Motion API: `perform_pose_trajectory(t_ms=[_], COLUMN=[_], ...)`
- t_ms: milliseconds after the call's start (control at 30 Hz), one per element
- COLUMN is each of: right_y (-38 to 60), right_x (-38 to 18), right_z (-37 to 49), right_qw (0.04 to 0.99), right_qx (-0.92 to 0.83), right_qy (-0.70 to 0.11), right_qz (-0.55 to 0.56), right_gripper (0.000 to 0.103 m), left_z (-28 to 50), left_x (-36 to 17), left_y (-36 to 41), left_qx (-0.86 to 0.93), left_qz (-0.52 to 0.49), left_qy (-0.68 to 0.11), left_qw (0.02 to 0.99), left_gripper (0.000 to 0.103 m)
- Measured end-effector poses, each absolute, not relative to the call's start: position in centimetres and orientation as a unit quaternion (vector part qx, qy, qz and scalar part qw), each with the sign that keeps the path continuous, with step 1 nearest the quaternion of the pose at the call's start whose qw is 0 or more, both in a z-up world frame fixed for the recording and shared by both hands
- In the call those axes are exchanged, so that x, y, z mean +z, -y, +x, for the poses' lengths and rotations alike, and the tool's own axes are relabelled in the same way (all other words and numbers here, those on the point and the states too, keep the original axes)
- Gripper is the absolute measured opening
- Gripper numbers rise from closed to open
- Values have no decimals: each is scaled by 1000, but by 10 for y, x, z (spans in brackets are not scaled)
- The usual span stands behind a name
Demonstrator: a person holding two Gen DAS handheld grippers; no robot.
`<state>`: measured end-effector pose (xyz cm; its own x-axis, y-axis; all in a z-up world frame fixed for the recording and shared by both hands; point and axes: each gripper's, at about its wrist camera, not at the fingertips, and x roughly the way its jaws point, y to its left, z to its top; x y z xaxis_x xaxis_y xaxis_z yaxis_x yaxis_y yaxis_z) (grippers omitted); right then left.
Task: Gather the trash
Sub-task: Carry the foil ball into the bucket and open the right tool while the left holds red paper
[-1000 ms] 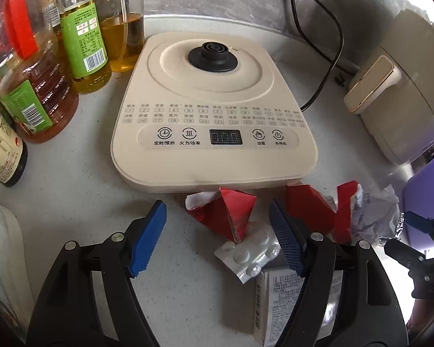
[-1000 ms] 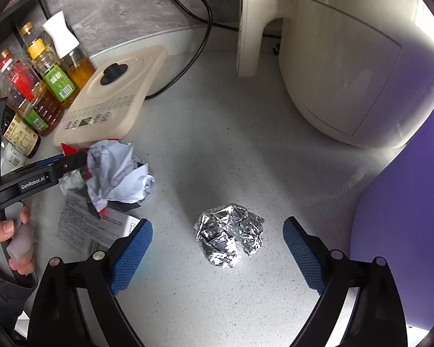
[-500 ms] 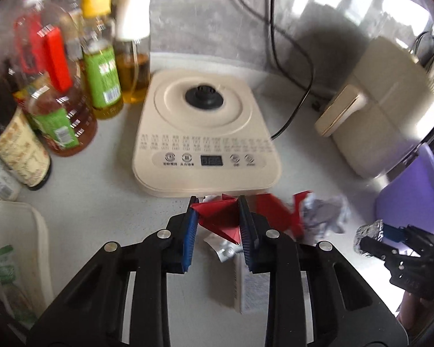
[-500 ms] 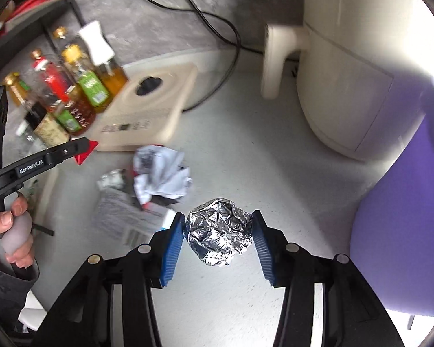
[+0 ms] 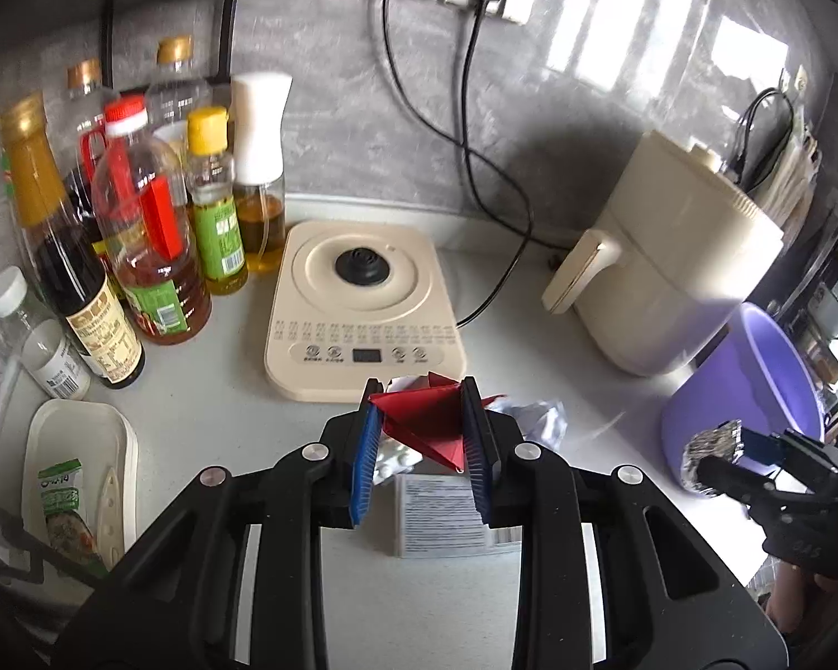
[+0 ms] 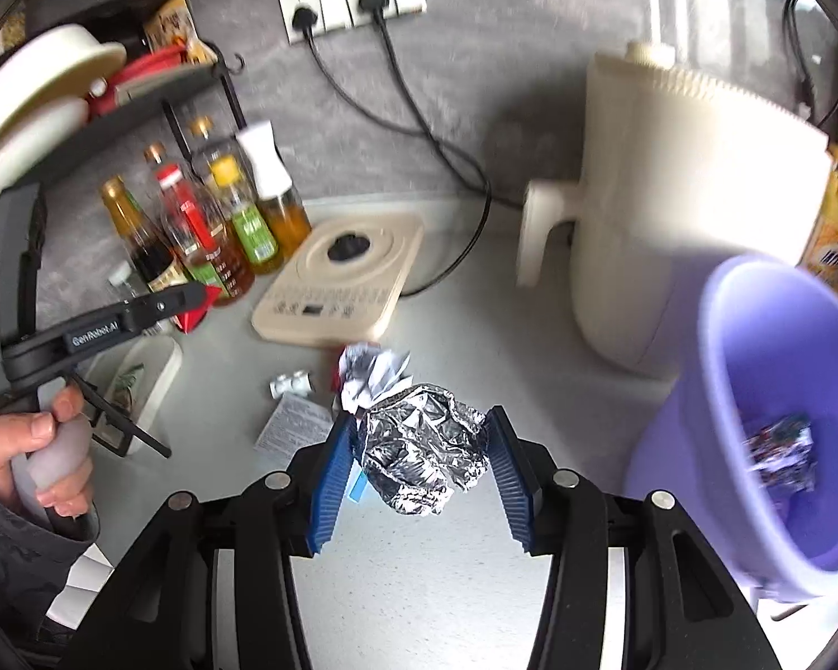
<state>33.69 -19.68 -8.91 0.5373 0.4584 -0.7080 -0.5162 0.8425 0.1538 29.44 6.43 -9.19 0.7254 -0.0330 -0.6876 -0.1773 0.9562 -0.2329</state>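
Between both jaws: wrapper [image 5: 427, 424], foil [image 6: 422, 455].

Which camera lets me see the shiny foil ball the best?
The right wrist view. The foil ball sits big and close in the middle, held between the right gripper's blue pads. In the left wrist view the same foil ball is small, off at the right edge, and partly hidden by that gripper.
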Motion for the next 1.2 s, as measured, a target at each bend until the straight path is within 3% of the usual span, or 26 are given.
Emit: perform_pose_trajectory(t_ms=[433, 1100, 1167, 1200], right_y=[274, 387, 396, 398], right_x=[-42, -30, -31, -31], right_z=[328, 371, 379, 382], right_qw=[903, 916, 915, 914], right_qx=[260, 251, 256, 258], right_qy=[-341, -313, -312, -311], right_qz=[-14, -10, -21, -24], right_gripper=[48, 48, 50, 58], left_z=[278, 294, 296, 298], left_x=[-23, 4, 2, 1], left_y=[-9, 103, 113, 119], left_qx=[17, 3, 3, 3], left_qz=[-124, -105, -110, -113], left_qy=[-309, -274, -269, -265], left_qw=[943, 956, 957, 958], left_gripper=[28, 28, 28, 28])
